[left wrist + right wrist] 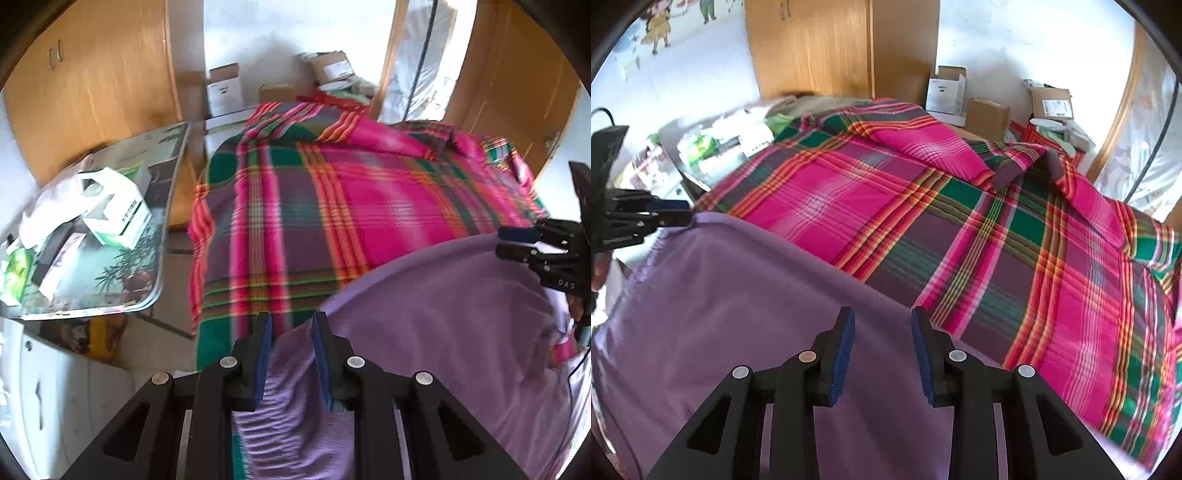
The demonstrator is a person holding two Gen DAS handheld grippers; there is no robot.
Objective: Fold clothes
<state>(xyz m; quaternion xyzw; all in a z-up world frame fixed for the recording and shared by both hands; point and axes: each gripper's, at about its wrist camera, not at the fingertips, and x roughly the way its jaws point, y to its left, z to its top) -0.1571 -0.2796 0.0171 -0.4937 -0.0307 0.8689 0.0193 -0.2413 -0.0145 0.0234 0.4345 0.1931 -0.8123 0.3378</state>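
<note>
over the plaid bed cover [960, 229] a purple garment [746, 295] hangs stretched between both grippers. left gripper [291, 325] fingers look to pinch one bunched corner, right gripper [882, 321] fingers spread around its edge, likely to lay it flat.

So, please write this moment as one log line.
step: fold clothes | left fingers: shut on purple garment | right fingers: at its edge, grip unclear | garment: spread over plaid blanket

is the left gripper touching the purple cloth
Touching. The left wrist view shows the purple cloth bunched between the left gripper's fingers, against both pads.
</note>
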